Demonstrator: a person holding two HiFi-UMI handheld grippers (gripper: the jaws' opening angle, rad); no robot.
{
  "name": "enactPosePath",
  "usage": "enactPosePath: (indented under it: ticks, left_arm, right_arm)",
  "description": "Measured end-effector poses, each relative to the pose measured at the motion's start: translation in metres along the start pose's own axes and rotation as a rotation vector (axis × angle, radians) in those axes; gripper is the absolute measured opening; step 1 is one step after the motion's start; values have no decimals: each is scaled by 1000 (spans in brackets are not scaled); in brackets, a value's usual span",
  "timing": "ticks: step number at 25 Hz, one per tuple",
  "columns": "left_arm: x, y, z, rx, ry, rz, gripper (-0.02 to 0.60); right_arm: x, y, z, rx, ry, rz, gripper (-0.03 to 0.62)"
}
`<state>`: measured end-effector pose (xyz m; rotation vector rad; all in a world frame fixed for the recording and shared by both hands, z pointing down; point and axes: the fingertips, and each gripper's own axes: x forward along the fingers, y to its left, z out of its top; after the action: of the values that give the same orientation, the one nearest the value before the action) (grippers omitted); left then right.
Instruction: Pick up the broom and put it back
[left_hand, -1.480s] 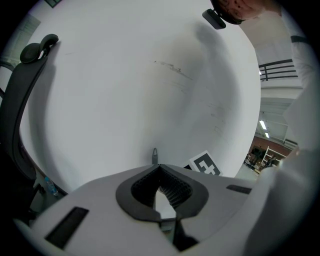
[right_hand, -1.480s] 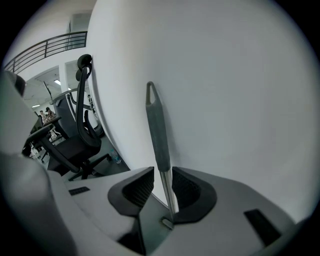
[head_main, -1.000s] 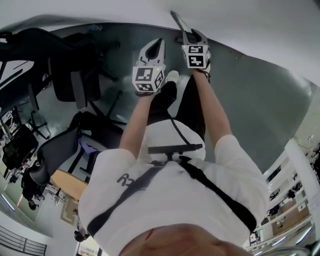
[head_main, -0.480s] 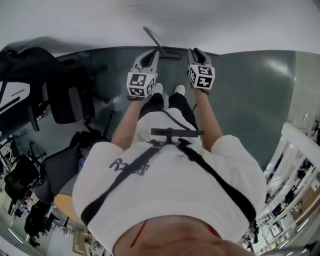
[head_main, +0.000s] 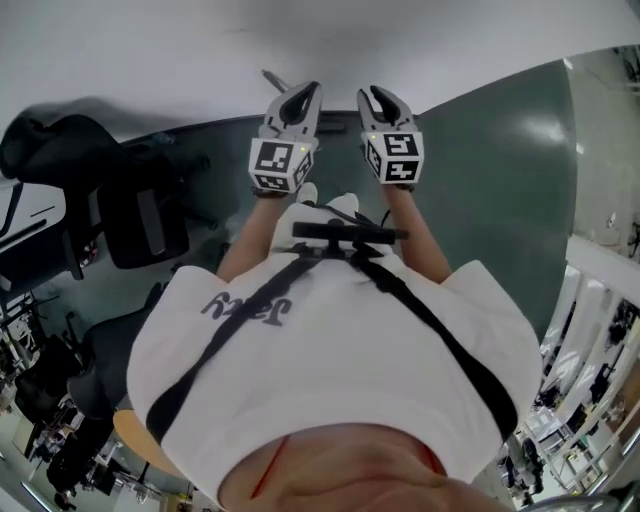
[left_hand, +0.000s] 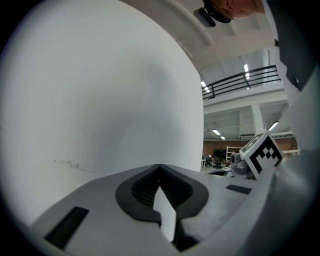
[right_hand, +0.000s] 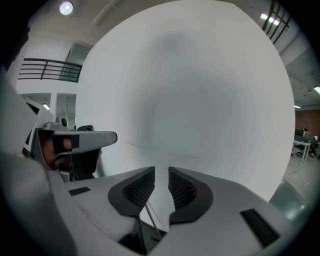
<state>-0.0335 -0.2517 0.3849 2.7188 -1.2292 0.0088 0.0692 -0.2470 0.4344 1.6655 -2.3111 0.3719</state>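
Broom handle (head_main: 272, 78): only a thin grey end shows in the head view, slanting against the far white wall (head_main: 150, 50), just left of the left gripper (head_main: 311, 90) and held by neither gripper. That wall fills both gripper views. The dark green floor (head_main: 500, 170) and the black office chair (head_main: 130, 210) at the left appear in the head view alone. Only the gripper views settle the jaws. The left gripper's tips meet, with nothing between them. The right gripper (head_main: 373, 93) stands a narrow slit apart, and its own view shows a thin rod low in that gap (perhaps the handle, I cannot tell), touching neither pad. Half a second ago the handle ran down between the two grippers and a dark strip lay at the wall's foot. Now both grippers reach nearer the wall and that strip is out of sight.
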Motion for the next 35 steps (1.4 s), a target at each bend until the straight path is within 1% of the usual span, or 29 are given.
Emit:
enactPosePath:
  ticks: [4,9,11,16,19,25,35]
  left_arm:
    - [9,-19,29,40,-47,-25,11]
    - [19,-40,45,57,-73,-21,11]
    - [19,-44,50,60,-82,-17,11]
    - [13,-44,57,61,-104,2,11]
    - [11,-45,61,51,-110,14,11]
    - [7,-50,64,42,-112,30,11]
    - [2,-57,59,33,-103,51,11]
  right_arm:
    - [-16,-2,39,25,-96,-7,94]
    - [-39,-16,75,50,-209,-30,92]
    - [-47,-24,87,54,-247,-54,8]
    - [-58,-25,106,52,-310,-73,8]
    - [-64,-23,111,35,-317,-73,8]
    - [-69,-18,103,8,-287,-68,8]
    - [-78,-22,95,7,-275,-69,8]
